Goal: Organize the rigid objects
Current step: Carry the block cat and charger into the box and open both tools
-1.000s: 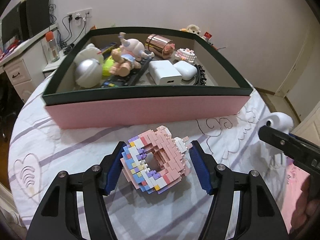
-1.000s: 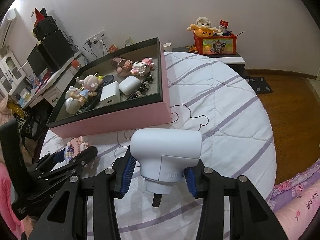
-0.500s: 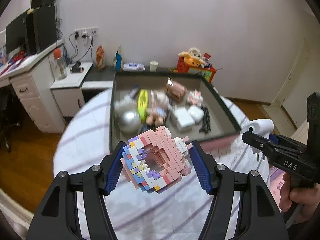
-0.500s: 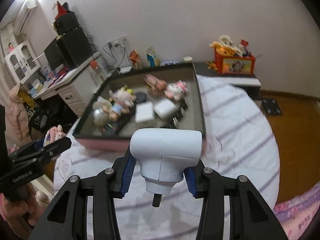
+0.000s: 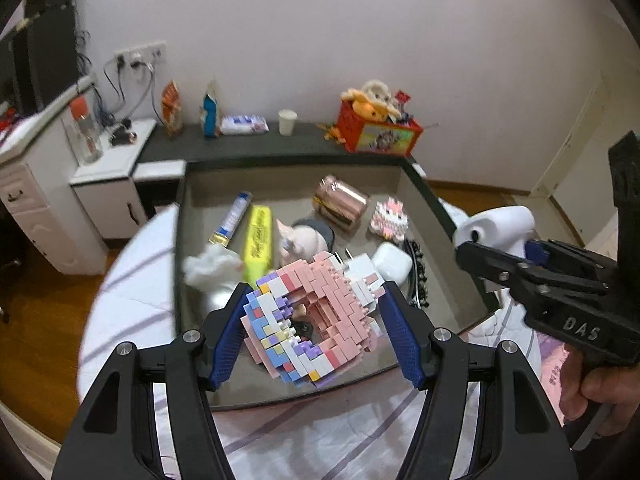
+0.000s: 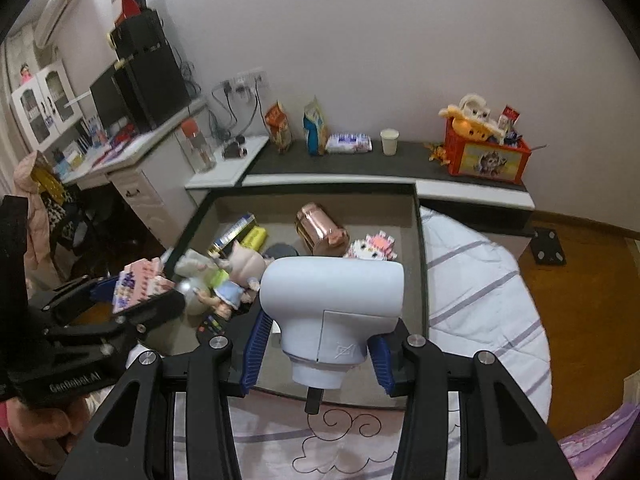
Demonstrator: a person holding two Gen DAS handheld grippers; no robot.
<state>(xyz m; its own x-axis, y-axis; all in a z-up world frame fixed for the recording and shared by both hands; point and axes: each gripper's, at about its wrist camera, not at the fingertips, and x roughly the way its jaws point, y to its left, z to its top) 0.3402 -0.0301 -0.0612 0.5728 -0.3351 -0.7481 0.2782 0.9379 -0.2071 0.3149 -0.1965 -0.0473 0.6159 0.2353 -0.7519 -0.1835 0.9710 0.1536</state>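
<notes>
My left gripper [image 5: 314,326] is shut on a pink and pastel brick-built ring [image 5: 312,316] and holds it in the air over the near part of the dark-rimmed box [image 5: 434,204]. It shows at the left of the right wrist view [image 6: 140,288]. My right gripper [image 6: 320,354] is shut on a white plug-in device [image 6: 332,300] with a prong below, held above the box's near edge [image 6: 420,260]. The box holds a copper can [image 5: 340,202], a piglet doll [image 5: 300,240], a yellow block [image 5: 258,240], a white case [image 5: 392,260] and a brick kitten [image 5: 390,218].
The box sits on a round bed with a white striped cover [image 6: 480,300]. Behind it runs a dark shelf [image 6: 360,160] with snack bags, a paper cup and a red toy crate [image 6: 486,156]. A white desk [image 5: 32,200] stands at the left.
Both grippers have risen and moved forward from the bed cover to above the box, each still holding its object. The box is now seen from above.
</notes>
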